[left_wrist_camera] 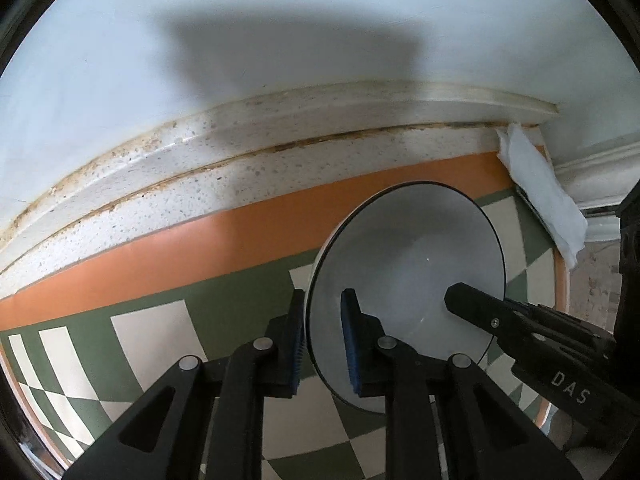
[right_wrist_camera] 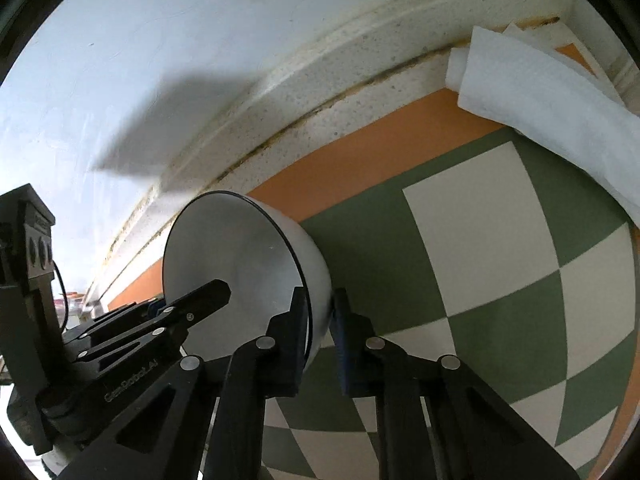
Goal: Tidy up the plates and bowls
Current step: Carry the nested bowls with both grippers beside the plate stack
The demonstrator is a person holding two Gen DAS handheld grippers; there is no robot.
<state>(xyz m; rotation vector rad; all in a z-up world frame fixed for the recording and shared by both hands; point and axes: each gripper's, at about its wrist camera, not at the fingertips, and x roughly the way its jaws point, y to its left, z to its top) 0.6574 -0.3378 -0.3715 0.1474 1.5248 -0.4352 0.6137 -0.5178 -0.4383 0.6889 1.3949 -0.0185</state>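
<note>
We hold the white bowl [left_wrist_camera: 404, 280] by opposite sides of its rim: left gripper [left_wrist_camera: 324, 344] and right gripper [right_wrist_camera: 318, 344], both jaws clenched on its wall. It sits on the checked mat [right_wrist_camera: 500, 280] (orange-bordered) near the desk's [left_wrist_camera: 240, 168] back edge and right corner.

I have one bowl [left_wrist_camera: 416, 264] on the mat [left_wrist_camera: 160, 320], near the mat's far right corner, with my left gripper [left_wrist_camera: 322, 340] on its left rim and my right gripper [right_wrist_camera: 320, 340] on its right rim, each with one finger inside and one outside. Behind the mat runs the counter ledge [left_wrist_camera: 240, 152], then the wall [left_wrist_camera: 280, 20]. A paper towel [left_wrist_camera: 540, 196] lies along the mat's right edge, just beyond the bowl.
</note>
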